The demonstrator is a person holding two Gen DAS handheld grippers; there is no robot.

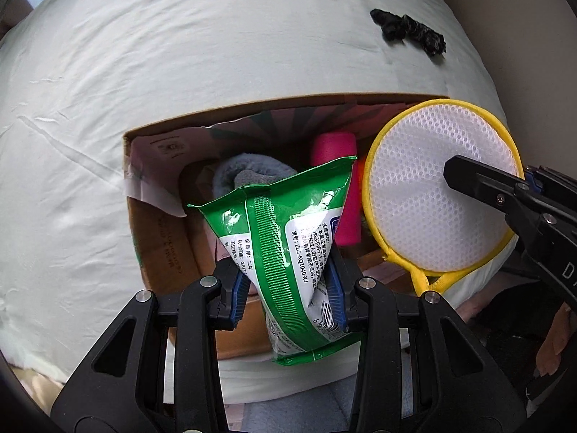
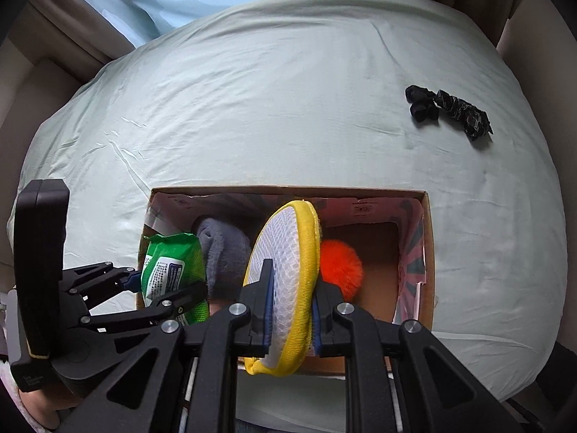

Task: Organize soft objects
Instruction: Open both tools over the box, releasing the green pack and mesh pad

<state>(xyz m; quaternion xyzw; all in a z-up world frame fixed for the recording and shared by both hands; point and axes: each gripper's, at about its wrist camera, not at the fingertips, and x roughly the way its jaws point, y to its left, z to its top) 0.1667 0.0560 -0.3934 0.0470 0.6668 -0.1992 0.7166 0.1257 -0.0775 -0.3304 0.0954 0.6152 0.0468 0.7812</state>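
Crinkling under pressure, the green wipes pack (image 1: pixel 288 249) looks light, soft and slippery, best pinched low across its middle. It sits clamped between the left gripper (image 1: pixel 288 288) pads above the cardboard box (image 1: pixel 158 252). Beside it, the right gripper (image 2: pixel 290 310) is closed on the squashy yellow-rimmed mesh pad (image 2: pixel 285 263), also over the box on the bed (image 2: pixel 288 108).

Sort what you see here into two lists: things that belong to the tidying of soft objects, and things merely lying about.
Part of the job:
green wipes pack, held by the left gripper
yellow-rimmed mesh pad, held by the right gripper
cardboard box
grey cloth, pink roll, orange pompom, in the box
black fabric bundle, on the bed

Lying about:
bed sheet
curtain
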